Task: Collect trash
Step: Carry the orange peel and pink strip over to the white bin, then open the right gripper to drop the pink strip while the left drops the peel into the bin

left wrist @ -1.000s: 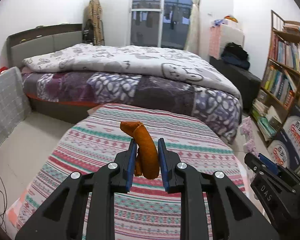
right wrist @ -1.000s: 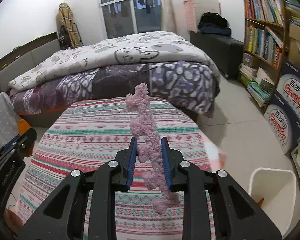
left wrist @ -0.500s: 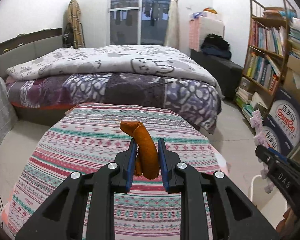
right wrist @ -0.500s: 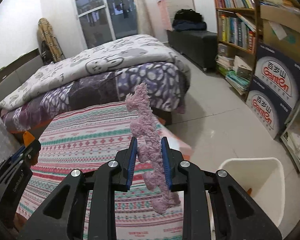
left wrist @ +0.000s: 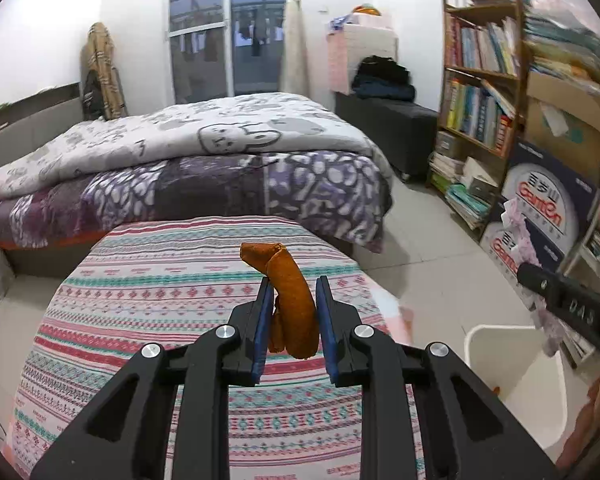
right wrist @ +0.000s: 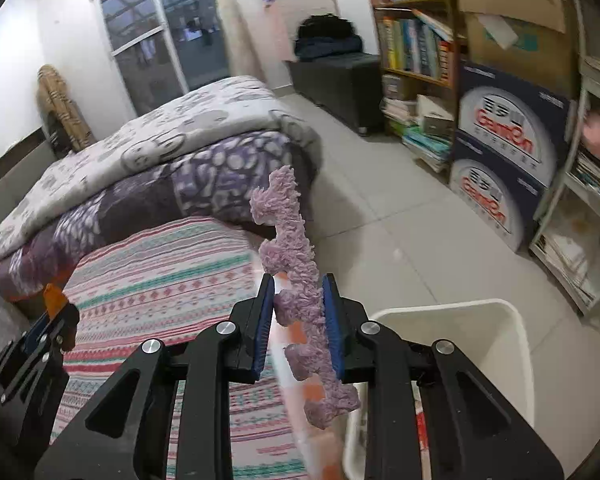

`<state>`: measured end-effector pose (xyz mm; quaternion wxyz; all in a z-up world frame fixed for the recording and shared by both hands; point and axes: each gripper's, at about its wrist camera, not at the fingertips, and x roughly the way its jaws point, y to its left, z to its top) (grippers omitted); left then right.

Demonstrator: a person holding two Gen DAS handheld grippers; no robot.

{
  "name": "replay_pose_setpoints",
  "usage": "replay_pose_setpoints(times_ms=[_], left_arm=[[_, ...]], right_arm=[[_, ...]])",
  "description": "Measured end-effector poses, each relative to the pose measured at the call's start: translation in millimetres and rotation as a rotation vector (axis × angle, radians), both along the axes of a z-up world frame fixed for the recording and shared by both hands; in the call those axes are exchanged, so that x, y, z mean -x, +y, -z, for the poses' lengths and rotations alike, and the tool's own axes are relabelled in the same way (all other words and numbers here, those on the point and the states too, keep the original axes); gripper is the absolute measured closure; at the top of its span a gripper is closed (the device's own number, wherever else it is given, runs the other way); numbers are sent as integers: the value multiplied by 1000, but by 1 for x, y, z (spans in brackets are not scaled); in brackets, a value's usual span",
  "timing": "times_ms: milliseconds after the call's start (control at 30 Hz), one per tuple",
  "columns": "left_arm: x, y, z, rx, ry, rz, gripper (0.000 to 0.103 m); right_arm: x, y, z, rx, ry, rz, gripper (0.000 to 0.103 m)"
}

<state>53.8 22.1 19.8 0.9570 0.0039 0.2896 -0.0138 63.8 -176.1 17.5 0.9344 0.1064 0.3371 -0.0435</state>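
Two hand-held grippers are seen, each black with blue pads. The left gripper (left wrist: 291,312) is clamped on one piece of trash, a rust-orange strip of rolled, felt-like cloth (left wrist: 289,300). The strip stands nearly upright between the pads, its top end bent over to the left and a shorter fold hanging beside its lower part. It is held above a round table covered with a striped cloth in pink, teal and white (left wrist: 171,300).

The right gripper (right wrist: 298,316) is clamped on a second piece of trash, a long, shaggy strip of mauve, chenille-like fabric (right wrist: 295,280). This strip is ragged at its edges, with notches along one side; it rises well above the pads and droops below them. It is held just beside the table's edge, near the rim of one white plastic bin (right wrist: 496,344) standing on the pale tiled floor (right wrist: 400,220). In the left wrist view the same bin (left wrist: 540,384) shows at lower right, with the right gripper (left wrist: 530,276) and its mauve strip (left wrist: 518,236) above it.

One bed with a grey patterned quilt over a purple blanket (left wrist: 219,152) lies behind the table. One wooden bookshelf full of books (left wrist: 480,92) is seen along the right wall, and two stacked cartons with red lettering (right wrist: 508,156) stand beside it.
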Motion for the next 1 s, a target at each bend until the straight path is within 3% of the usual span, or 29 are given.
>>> replay_pose_setpoints(times_ms=[433,467,533,633,800,1000], left_arm=[[19,-83,8,-24,20,258,81],[20,-90,8,-24,22,277,81],[23,-105,8,-17,32,312,81],[27,-129,10,-9,49,363,80],[32,-170,16,6,88,431,80],[41,-213,21,6,119,495,78]], right_arm=[[24,-85,-3,-84,-1,195,76],[27,-91,-5,-88,-5,212,72],[35,-106,-7,-98,-18,259,50],[47,-130,-9,-120,-36,337,31],[64,-174,-7,-184,-40,441,13],[83,-211,-2,-251,-43,530,8]])
